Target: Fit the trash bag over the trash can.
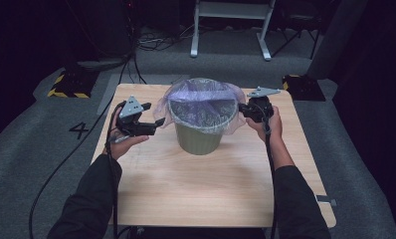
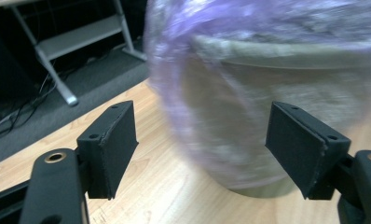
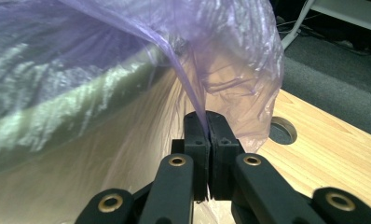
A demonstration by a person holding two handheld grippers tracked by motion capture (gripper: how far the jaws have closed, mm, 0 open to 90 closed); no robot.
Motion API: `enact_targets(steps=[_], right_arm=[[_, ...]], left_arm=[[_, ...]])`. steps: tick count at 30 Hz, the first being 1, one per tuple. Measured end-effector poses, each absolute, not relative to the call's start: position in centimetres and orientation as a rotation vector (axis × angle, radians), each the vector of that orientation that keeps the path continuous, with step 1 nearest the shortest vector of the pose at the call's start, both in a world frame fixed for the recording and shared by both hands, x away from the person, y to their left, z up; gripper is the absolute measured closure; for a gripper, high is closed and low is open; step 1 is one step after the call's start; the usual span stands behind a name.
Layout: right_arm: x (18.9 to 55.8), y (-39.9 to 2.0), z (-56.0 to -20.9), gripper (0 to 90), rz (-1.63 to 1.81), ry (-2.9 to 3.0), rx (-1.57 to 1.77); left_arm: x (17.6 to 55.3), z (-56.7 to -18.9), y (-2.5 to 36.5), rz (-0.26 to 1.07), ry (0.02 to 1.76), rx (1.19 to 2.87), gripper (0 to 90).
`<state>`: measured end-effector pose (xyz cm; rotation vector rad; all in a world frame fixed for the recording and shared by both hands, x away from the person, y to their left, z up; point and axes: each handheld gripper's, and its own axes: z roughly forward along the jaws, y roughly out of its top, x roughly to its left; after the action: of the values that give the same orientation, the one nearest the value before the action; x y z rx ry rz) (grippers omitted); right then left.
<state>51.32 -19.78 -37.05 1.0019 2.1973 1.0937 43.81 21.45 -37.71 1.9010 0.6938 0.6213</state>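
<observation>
A green waste bin (image 1: 200, 130) lined with a purple plastic bag (image 1: 202, 94) stands just above the centre of the high view, on a wooden table (image 1: 211, 189). At its right, the right gripper (image 1: 247, 109) has its jaws pressed together on a fold of the bag's overhanging edge (image 3: 207, 70), which rises from between the jaws in the middle of the right gripper view. At the bin's left, the left gripper (image 1: 158, 122) has its jaws spread wide with nothing between them, just beside the bag-covered bin wall (image 2: 249, 112).

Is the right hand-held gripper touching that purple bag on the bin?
Touching. The right gripper view shows the right hand-held gripper with its jaws pinched shut on a fold of the purple bag.
</observation>
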Motion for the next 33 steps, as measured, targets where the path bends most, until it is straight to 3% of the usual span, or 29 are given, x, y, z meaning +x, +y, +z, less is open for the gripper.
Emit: enact_targets(steps=[6, 10, 18, 20, 33], right_arm=[[51.0, -19.9, -36.7, 88.3, 1.097, 2.194, 0.99], [51.0, -20.0, -36.6, 87.9, 1.09, 2.195, 0.987], [50.8, -19.7, -36.4, 87.3, 1.082, 2.206, 0.965], [50.7, -19.7, -36.5, 87.4, 1.082, 2.211, 0.961], [50.2, -20.6, -37.9, 87.7, 1.062, 2.254, 0.976]], left_arm=[[41.4, -37.6, 21.5, 0.618, 0.581, 1.901, 16.2], [40.5, -36.8, 19.6, 0.697, 0.502, 1.942, 22.0], [41.5, -36.8, 18.1, 0.796, 0.487, 2.041, 80.5], [41.7, -37.1, 18.0, 0.788, 0.475, 2.053, 89.7], [41.4, -41.8, 17.6, 0.619, 0.414, 2.221, 90.0]])
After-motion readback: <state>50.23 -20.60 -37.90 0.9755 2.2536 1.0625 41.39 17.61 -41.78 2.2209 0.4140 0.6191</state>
